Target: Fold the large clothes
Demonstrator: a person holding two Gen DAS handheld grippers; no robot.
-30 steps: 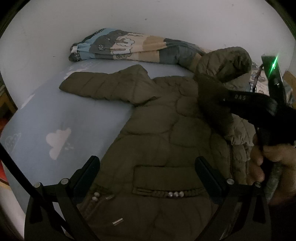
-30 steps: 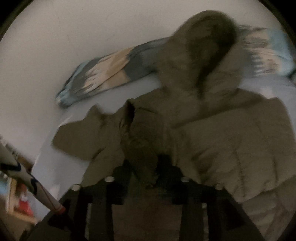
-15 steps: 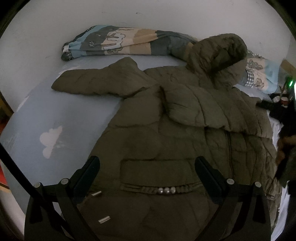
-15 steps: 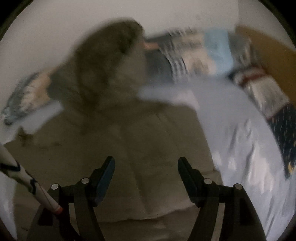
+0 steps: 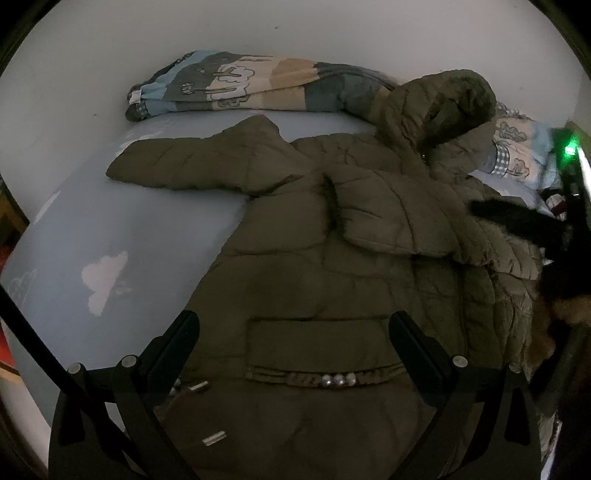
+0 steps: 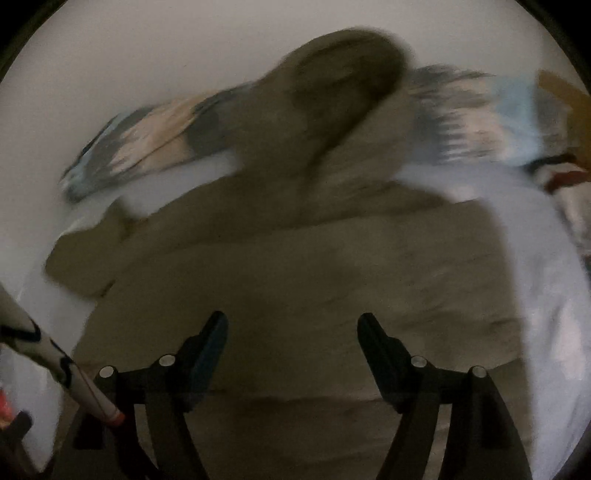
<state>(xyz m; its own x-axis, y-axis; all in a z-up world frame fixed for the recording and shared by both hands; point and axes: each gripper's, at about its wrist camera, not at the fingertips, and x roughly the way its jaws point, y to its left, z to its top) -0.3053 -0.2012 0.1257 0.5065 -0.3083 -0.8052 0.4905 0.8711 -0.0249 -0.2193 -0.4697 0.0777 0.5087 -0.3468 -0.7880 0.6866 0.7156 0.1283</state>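
Both grippers' fingers gaped empty, left gripper and right gripper above the olive quilted hooded jacket on the pale blue cloud-printed bedsheet; behind the jacket, a striped folded blanket against the white wall. No writing was readable.

Readable text: none is showing in either view
Blanket: printed shapes are appearing, too unclear to read; right wrist view is blurring

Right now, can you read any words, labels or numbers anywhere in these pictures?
None can be read.
White tag on the patterned blanket: too small to read.
Olive jacket: no lettering shows.
Right wrist view: too blurred to read anything.
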